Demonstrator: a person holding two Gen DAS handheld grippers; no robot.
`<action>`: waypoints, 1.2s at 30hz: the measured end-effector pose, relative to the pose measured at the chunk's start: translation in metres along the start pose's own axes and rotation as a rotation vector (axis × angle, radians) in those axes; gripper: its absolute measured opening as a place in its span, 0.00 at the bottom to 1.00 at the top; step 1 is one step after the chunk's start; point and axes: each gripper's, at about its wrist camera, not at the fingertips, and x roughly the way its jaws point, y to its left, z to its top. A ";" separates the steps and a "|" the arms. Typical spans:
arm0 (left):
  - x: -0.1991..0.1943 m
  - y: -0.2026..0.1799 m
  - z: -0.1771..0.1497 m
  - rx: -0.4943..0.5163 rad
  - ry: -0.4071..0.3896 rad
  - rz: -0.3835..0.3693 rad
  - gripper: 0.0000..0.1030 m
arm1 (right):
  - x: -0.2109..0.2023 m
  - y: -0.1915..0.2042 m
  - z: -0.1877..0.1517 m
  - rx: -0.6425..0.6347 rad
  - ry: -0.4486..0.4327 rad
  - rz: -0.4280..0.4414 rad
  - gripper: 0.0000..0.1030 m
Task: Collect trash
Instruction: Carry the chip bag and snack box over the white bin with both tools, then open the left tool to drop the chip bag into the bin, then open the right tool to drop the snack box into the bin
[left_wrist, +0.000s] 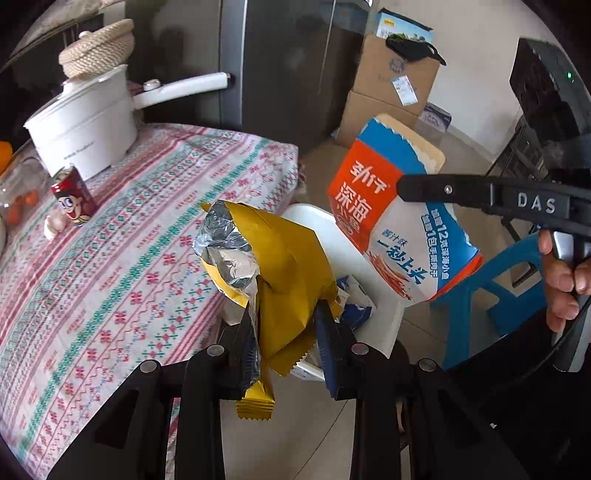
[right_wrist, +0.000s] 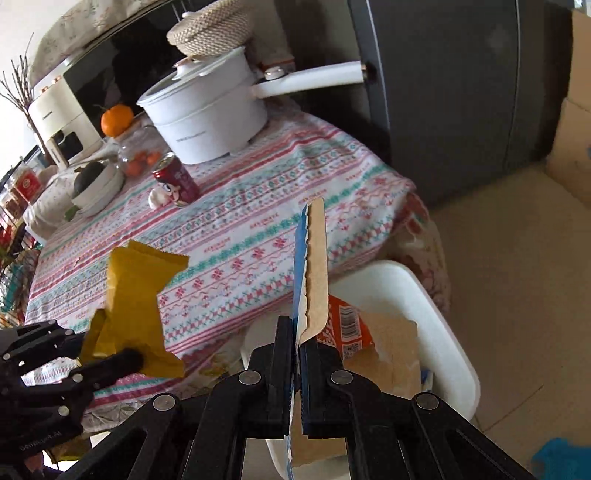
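My left gripper (left_wrist: 284, 314) is shut on a crumpled yellow foil wrapper (left_wrist: 280, 273), held above the edge of a white bin (left_wrist: 373, 325). The wrapper also shows in the right wrist view (right_wrist: 136, 295). My right gripper (right_wrist: 296, 332) is shut on a torn blue, white and orange snack box (right_wrist: 312, 266), held edge-on over the white bin (right_wrist: 436, 332). In the left wrist view that box (left_wrist: 391, 221) hangs from the right gripper's finger (left_wrist: 424, 190) above the bin. The bin holds cardboard and paper scraps (right_wrist: 384, 354).
A table with a patterned cloth (left_wrist: 110, 258) stands left of the bin. On it are a white pot with a long handle (left_wrist: 85, 125), a red can (left_wrist: 75, 195), a garlic bulb (right_wrist: 159, 197) and a bowl (right_wrist: 96, 188). A blue stool (left_wrist: 476, 306) and cardboard boxes (left_wrist: 391, 85) stand to the right.
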 end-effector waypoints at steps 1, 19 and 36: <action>0.007 -0.004 0.001 0.010 0.009 -0.002 0.31 | -0.001 -0.003 -0.001 0.008 0.001 -0.002 0.01; 0.056 -0.013 0.011 0.032 0.050 0.015 0.49 | -0.005 -0.035 -0.002 0.079 0.012 -0.031 0.01; 0.005 0.029 0.009 -0.039 -0.005 0.122 0.79 | 0.011 -0.039 0.006 0.132 0.040 -0.021 0.02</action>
